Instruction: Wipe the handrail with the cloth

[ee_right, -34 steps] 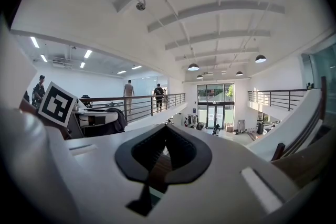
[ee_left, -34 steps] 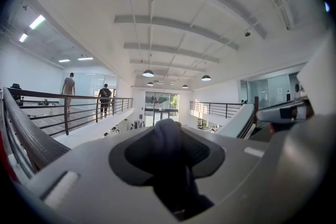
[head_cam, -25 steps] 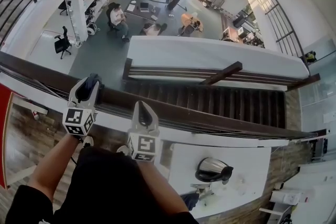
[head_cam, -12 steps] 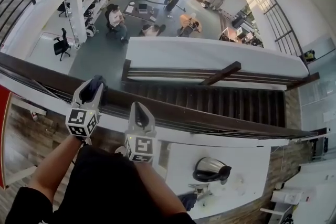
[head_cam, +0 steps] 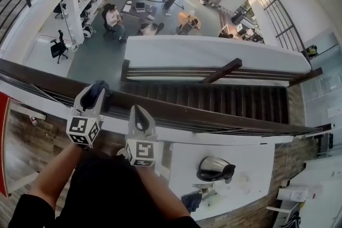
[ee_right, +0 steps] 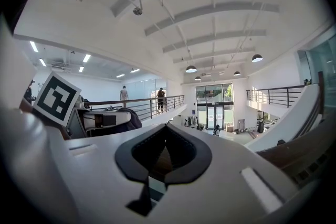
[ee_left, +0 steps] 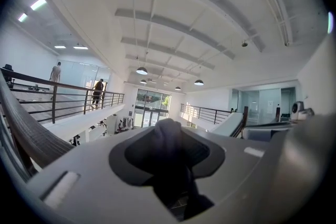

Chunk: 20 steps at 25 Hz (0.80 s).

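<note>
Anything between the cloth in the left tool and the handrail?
Nothing visible. The left tool is shut on the cloth, which sits right at the handrail. The right tool, shut and empty, is just to its right at the rail, possibly in a rightward wiping path.

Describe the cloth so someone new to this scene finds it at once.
Follow the dark wooden handrail that crosses the head view to its left part, where the left gripper sits against it. The cloth is the dark blue wad pinched in that gripper; the right gripper beside it has no cloth.
</note>
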Each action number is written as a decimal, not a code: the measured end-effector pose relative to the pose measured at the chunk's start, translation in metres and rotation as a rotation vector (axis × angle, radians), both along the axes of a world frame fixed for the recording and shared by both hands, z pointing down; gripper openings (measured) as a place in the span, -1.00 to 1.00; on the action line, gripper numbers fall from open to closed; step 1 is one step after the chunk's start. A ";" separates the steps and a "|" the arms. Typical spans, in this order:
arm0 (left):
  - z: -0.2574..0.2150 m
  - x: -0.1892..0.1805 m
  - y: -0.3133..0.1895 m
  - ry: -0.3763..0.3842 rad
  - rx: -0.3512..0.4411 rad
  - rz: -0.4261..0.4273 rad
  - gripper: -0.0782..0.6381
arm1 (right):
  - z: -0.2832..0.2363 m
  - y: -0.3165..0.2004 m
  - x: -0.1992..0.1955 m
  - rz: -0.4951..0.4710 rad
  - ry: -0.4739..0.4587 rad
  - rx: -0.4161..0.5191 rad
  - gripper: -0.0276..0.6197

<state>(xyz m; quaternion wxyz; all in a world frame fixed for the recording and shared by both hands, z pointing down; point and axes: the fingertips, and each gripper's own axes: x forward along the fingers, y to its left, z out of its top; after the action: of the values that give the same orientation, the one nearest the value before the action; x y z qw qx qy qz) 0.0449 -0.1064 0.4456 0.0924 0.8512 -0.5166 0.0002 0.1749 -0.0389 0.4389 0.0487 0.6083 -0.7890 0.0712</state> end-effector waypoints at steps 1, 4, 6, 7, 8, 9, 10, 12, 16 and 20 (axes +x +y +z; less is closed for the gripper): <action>-0.002 -0.008 0.000 0.003 0.003 -0.013 -0.44 | -0.001 -0.001 -0.002 -0.001 -0.003 0.000 -0.91; -0.004 -0.038 -0.001 -0.014 0.010 -0.064 -0.44 | -0.009 -0.006 -0.012 -0.016 -0.019 0.013 -0.91; -0.005 -0.060 0.004 -0.039 0.017 -0.102 -0.44 | -0.014 -0.008 -0.024 -0.043 -0.029 0.028 -0.91; -0.005 -0.071 0.007 -0.047 0.022 -0.121 -0.44 | -0.016 -0.010 -0.031 -0.059 -0.031 0.036 -0.91; -0.003 -0.083 0.009 -0.053 0.023 -0.139 -0.44 | -0.017 -0.011 -0.040 -0.074 -0.028 0.047 -0.91; 0.000 -0.096 0.011 -0.057 0.021 -0.157 -0.44 | -0.018 -0.013 -0.050 -0.090 -0.020 0.059 -0.91; 0.004 -0.111 0.013 -0.060 0.014 -0.175 -0.44 | -0.018 -0.014 -0.062 -0.107 -0.010 0.069 -0.91; 0.018 -0.143 0.022 -0.060 -0.014 -0.219 -0.44 | -0.017 -0.015 -0.087 -0.147 0.004 0.071 -0.91; 0.037 -0.194 0.031 -0.073 -0.058 -0.298 -0.44 | -0.024 -0.019 -0.122 -0.204 0.016 0.088 -0.91; 0.051 -0.226 0.023 -0.130 -0.052 -0.300 -0.44 | -0.036 -0.025 -0.148 -0.208 0.012 0.132 -0.91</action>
<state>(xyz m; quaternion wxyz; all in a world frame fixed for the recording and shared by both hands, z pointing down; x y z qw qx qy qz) -0.1815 -0.0839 0.4966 0.0800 0.7599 -0.6428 0.0548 0.0272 -0.0638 0.4032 0.0203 0.5253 -0.8506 0.0101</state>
